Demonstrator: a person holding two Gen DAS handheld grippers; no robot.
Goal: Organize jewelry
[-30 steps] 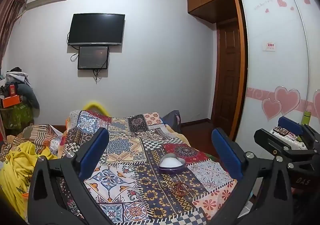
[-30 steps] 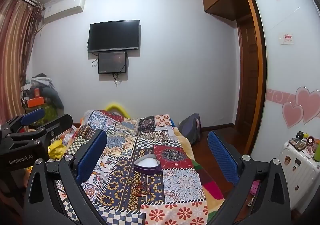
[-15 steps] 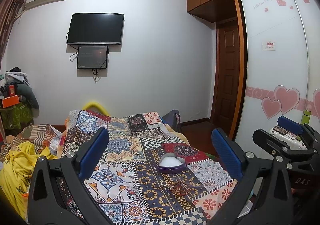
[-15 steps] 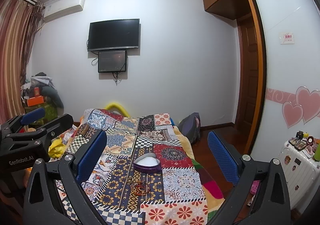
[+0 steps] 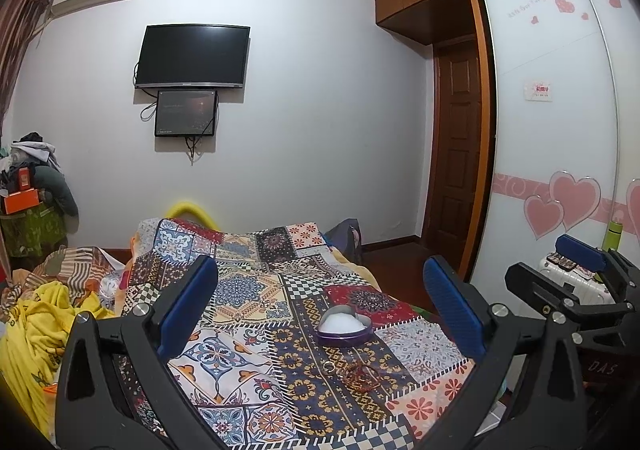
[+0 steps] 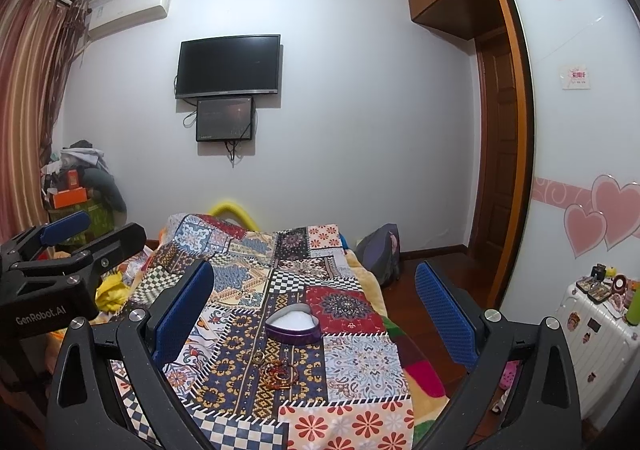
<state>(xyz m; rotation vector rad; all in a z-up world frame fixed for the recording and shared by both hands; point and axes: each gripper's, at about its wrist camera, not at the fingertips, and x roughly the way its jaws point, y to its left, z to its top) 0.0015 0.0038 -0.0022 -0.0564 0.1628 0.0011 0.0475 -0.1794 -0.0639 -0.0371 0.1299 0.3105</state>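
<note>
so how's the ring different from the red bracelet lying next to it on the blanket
The ring is a small plain metallic loop; the red bracelet is larger, a loose tangle of reddish strands. The ring lies nearer the heart-shaped box, the red bracelet further toward the blanket's near edge. Both lie outside the heart-shaped box, and neither is held by any tool.

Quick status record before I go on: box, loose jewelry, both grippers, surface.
surface: patchwork bedspread
box: heart-shaped box, open, white lining, on the bedspread
ring: ring, on the bedspread, nearer the camera than the box
bracelet: reddish bracelet, right of the ring, outside the box
left gripper: left gripper, open, empty, above the bed
right gripper: right gripper, open, empty
in box: no jewelry visible
</note>
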